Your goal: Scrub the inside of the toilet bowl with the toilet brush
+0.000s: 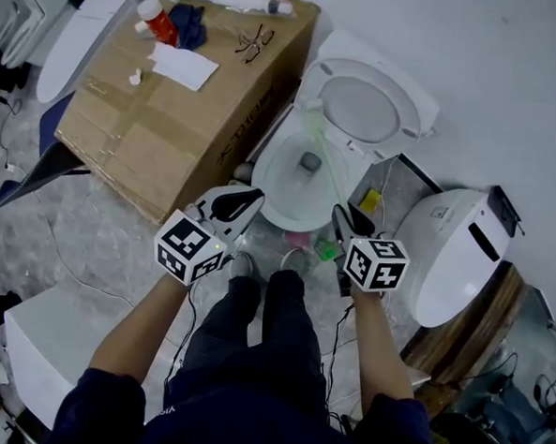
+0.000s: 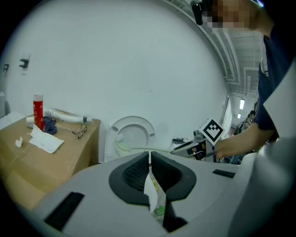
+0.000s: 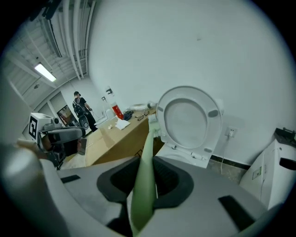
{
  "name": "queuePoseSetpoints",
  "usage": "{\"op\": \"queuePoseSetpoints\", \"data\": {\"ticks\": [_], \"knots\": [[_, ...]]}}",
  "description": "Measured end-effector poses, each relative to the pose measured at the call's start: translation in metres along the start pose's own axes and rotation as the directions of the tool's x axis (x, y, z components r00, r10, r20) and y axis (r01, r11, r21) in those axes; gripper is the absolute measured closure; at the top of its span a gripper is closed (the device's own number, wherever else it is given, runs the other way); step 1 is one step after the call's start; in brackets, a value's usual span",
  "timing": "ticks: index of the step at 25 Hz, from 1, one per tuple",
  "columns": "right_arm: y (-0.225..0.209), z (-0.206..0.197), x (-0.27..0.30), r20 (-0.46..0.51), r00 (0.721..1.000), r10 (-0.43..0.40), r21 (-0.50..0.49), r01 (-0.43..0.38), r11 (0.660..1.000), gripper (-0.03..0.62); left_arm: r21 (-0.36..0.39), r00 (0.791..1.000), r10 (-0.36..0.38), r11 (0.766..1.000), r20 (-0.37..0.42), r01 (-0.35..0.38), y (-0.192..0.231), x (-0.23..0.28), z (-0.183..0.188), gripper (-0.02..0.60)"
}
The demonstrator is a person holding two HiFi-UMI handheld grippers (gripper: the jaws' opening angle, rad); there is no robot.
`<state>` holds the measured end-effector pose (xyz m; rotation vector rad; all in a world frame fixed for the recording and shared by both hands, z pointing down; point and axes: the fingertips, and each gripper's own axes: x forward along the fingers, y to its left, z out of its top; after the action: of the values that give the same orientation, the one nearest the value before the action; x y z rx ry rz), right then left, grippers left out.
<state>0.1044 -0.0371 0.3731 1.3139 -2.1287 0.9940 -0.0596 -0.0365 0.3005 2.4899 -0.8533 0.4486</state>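
**Right gripper** (image 3: 148,169): jaws clenched on the pale green translucent plastic handle of the toilet brush (image 3: 144,185). The handle runs forward between the dark pads. The bristle head lines up against the left edge of the raised white toilet lid (image 3: 187,120).

**Left gripper** (image 2: 149,159): jaws pinched almost together on a thin white-and-clear plastic wrapper with a green mark (image 2: 154,192). The wrapper hangs down behind the pads.

**View differences**
- Only the left gripper view shows the wrapper. It also shows the brush from the side, level, with its head in front of the lid.
- The head view shows both grippers side by side, left (image 1: 237,204) and right (image 1: 346,219), at the near edge of the white ceramic toilet bowl (image 1: 273,174). The handle crosses above the open bowl. The brush head sits up by the rear left rim, clear of the water.
- Only the right gripper view shows a person standing far back in the room (image 3: 79,109).

**Surroundings**
- A large brown cardboard box (image 1: 162,125) stands just left of the toilet. It carries a red bottle with a white cap (image 1: 157,19), a crumpled blue cloth (image 1: 187,25), a white paper sheet (image 1: 182,66) and dark-framed eyeglasses (image 1: 256,42).
- A second white toilet unit (image 1: 454,255) lies to the right.
- Small pink and green items lie on the floor between the bowl and the person's legs.
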Motion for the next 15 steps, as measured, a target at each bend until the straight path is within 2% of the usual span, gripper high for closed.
{"op": "queuePoseSetpoints", "data": {"ticks": [10,15], "knots": [[0.034,0.039,-0.049,0.081,0.997,0.006,-0.015,-0.005,1.000,0.502,0.016,0.997,0.009,1.000,0.071,-0.010,-0.019,-0.042,0.045,0.540],[0.053,0.052,-0.079,0.136,0.991,0.010,-0.011,-0.009,1.000,0.502,0.050,0.994,0.000,0.999,0.113,-0.006,-0.038,-0.064,0.071,0.540]]}}
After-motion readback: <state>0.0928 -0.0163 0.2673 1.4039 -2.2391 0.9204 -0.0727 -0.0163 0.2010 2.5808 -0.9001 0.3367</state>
